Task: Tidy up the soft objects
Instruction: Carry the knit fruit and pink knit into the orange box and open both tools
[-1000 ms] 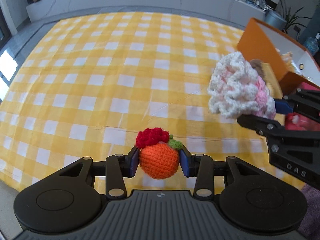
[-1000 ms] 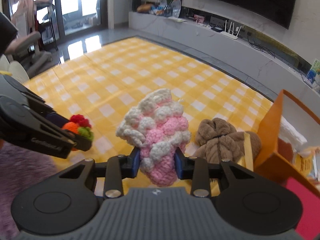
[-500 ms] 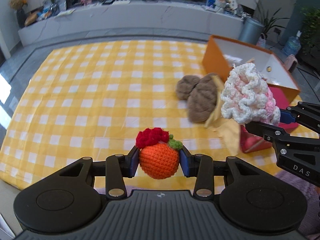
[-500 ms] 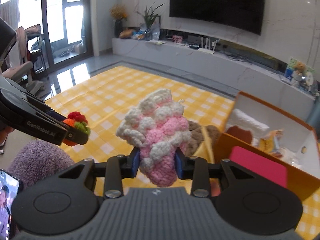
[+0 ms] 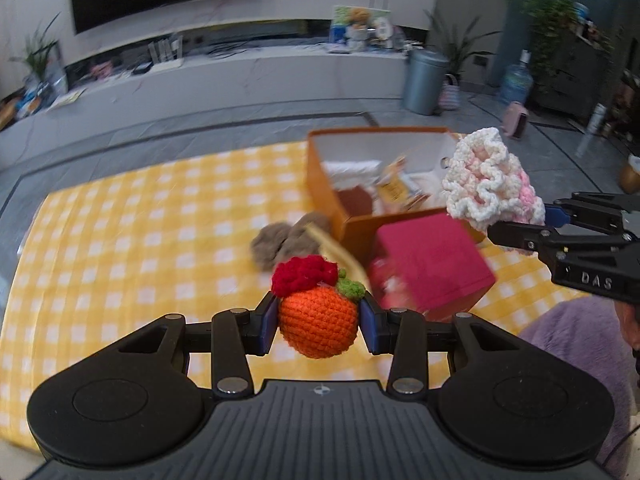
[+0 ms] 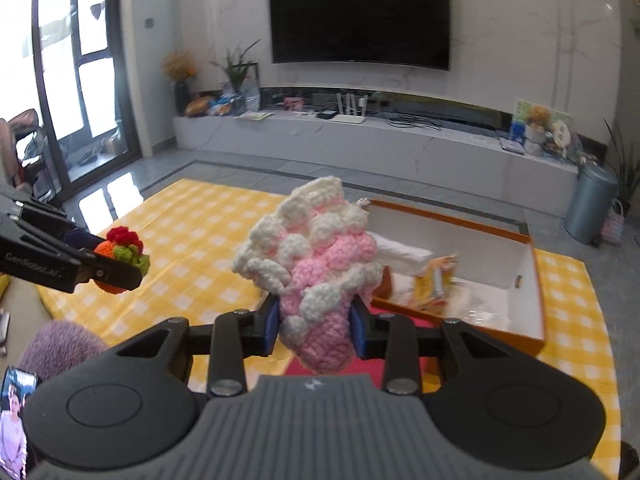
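left tongs (image 5: 319, 322): clamped on the orange ball (image 5: 318, 326), pads on its two sides at the widest part.
right tongs (image 6: 314, 322): clamped on the narrow pink base of the pink puff (image 6: 316, 276), white ruffles free above.
where: both toys held in the air over the yellow cloth (image 5: 120, 232), near the orange box (image 5: 344, 216).
box: open at the top, already holding some items; a red box (image 5: 432, 260) sits touching its near side.
brown plush (image 5: 288, 240): on the cloth just beside the box, not yet picked up.
handling: crochet looks light, soft and springy, not fragile; yarn grips well, unlikely to slip.
hold: take the firm stuffed body, not the ball's red flower (image 5: 304, 274) or loose frills, which would give.
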`<state>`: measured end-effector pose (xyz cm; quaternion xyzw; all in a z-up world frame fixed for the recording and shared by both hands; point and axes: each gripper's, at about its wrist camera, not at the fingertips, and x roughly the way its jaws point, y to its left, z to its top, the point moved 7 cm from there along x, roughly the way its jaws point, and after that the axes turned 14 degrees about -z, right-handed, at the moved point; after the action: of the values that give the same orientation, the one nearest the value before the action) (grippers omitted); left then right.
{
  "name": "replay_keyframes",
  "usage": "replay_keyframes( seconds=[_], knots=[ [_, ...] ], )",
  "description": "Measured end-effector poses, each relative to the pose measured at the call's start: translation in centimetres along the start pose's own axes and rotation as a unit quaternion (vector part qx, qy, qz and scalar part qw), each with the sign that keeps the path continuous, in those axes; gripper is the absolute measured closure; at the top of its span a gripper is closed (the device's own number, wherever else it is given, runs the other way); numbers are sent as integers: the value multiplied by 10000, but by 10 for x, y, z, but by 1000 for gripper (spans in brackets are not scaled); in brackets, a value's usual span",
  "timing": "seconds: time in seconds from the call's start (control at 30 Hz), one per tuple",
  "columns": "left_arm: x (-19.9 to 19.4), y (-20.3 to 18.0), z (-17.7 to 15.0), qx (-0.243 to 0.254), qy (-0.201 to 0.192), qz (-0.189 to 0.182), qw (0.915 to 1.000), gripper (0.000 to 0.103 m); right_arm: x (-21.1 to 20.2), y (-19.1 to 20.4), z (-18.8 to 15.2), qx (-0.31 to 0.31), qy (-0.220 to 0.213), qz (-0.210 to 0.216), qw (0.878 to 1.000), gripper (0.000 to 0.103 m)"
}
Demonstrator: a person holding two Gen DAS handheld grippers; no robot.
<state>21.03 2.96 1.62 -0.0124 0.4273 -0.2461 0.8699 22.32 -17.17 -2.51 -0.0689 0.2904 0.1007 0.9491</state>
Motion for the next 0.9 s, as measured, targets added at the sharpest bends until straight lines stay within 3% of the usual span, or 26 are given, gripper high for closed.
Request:
replay_keyframes(
  seconds=[0.2,0.4,0.67,0.9],
  knots=[
    [27,-24,42,282,-3,-247,9993,56,7,-54,21,338,17,-262,9991,68],
    [67,-40,74,478,301,-452,9974,56,37,-87,34,523,126,-362,9979,67],
    [132,-65,100,1021,852,-459,9901,56,122,-119,27,472,692,-658,9943,67],
    [185,-70,107,973,1136,-658,9866,56,190,-148,15,432,1231,-951,9869,66]
  ],
)
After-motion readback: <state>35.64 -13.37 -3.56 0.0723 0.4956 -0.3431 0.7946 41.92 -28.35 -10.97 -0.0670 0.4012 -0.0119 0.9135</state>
